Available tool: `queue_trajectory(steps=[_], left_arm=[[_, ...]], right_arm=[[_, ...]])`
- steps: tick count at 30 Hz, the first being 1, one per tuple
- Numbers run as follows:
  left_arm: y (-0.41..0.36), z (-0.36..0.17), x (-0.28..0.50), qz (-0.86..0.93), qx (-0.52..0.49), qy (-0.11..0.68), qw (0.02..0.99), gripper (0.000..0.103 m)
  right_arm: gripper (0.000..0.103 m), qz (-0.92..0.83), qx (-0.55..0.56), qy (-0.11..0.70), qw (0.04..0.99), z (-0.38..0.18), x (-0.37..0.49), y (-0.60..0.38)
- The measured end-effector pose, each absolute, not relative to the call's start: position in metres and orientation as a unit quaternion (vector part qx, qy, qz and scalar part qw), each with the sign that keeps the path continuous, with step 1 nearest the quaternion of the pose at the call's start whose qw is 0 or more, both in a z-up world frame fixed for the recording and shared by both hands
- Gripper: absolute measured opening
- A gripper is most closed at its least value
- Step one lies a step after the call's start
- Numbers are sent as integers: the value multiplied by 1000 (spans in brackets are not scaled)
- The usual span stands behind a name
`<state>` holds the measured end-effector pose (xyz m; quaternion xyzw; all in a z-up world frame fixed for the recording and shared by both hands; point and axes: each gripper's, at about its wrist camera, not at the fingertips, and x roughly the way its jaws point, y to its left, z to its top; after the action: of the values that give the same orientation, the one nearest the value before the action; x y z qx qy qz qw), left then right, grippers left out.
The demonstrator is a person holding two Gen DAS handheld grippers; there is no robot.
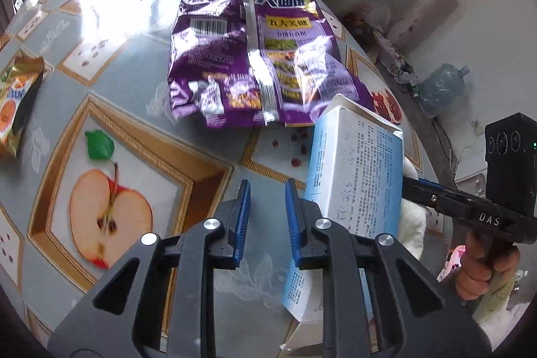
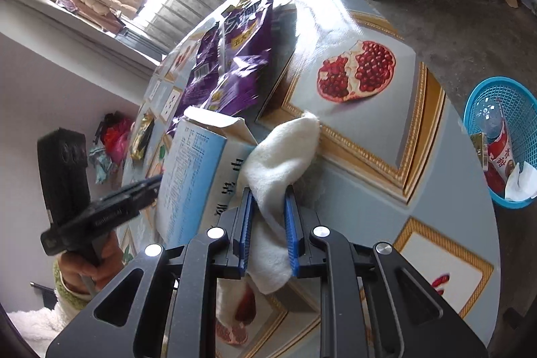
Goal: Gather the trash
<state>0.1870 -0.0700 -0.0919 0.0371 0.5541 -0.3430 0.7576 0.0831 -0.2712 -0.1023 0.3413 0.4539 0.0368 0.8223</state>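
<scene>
Your right hand-held gripper (image 2: 267, 190) is clamped on the white cloth (image 2: 285, 153); keep that pinch firm. Your left hand-held gripper (image 1: 267, 187) is narrow and empty beside the blue-and-white carton (image 1: 355, 170). Beyond lies the purple snack bag (image 1: 248, 56) on the tabletop (image 1: 134, 89); the blue basket (image 2: 503, 109) stands off the tabletop's edge.

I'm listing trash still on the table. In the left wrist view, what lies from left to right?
Gold snack packet → purple snack bag → blue-and-white carton.
</scene>
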Motion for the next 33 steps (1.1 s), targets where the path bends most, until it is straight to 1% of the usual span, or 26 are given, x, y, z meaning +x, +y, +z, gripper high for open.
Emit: queue_trajectory(steps=[8, 11, 13, 14, 16, 18, 19, 21, 24, 25, 29, 33], left_arm=[[-30, -93, 141, -328, -3, 565, 757, 18], [-25, -82, 142, -312, -9, 551, 774, 25], [-27, -76, 139, -307, -4, 543, 781, 40], [-29, -74, 142, -308, 2, 540, 783, 45], [-36, -70, 137, -314, 15, 534, 784, 65], [-46, -68, 130, -322, 30, 529, 785, 74], [-51, -68, 127, -325, 36, 527, 785, 77], [-64, -71, 123, -328, 53, 525, 784, 80], [-87, -77, 116, -326, 92, 516, 787, 81], [-92, -78, 114, -327, 105, 509, 789, 83], [-107, -77, 111, -325, 133, 498, 793, 84], [-113, -75, 114, -325, 129, 497, 794, 84]], right_arm=[[18, 77, 320, 470, 819, -98, 59, -249], [18, 40, 308, 458, 833, -91, 49, -264], [18, 12, 312, 446, 839, -86, 43, -283], [18, -5, 310, 441, 842, -83, 40, -292], [18, -28, 309, 430, 848, -79, 36, -305], [18, -36, 314, 422, 850, -76, 32, -310], [18, -40, 314, 420, 850, -76, 30, -312], [18, -47, 308, 420, 852, -76, 26, -309], [18, -51, 305, 422, 852, -80, 24, -301], [18, -54, 303, 422, 853, -80, 23, -299], [18, -57, 298, 421, 855, -81, 18, -299], [18, -60, 299, 421, 854, -82, 12, -305]])
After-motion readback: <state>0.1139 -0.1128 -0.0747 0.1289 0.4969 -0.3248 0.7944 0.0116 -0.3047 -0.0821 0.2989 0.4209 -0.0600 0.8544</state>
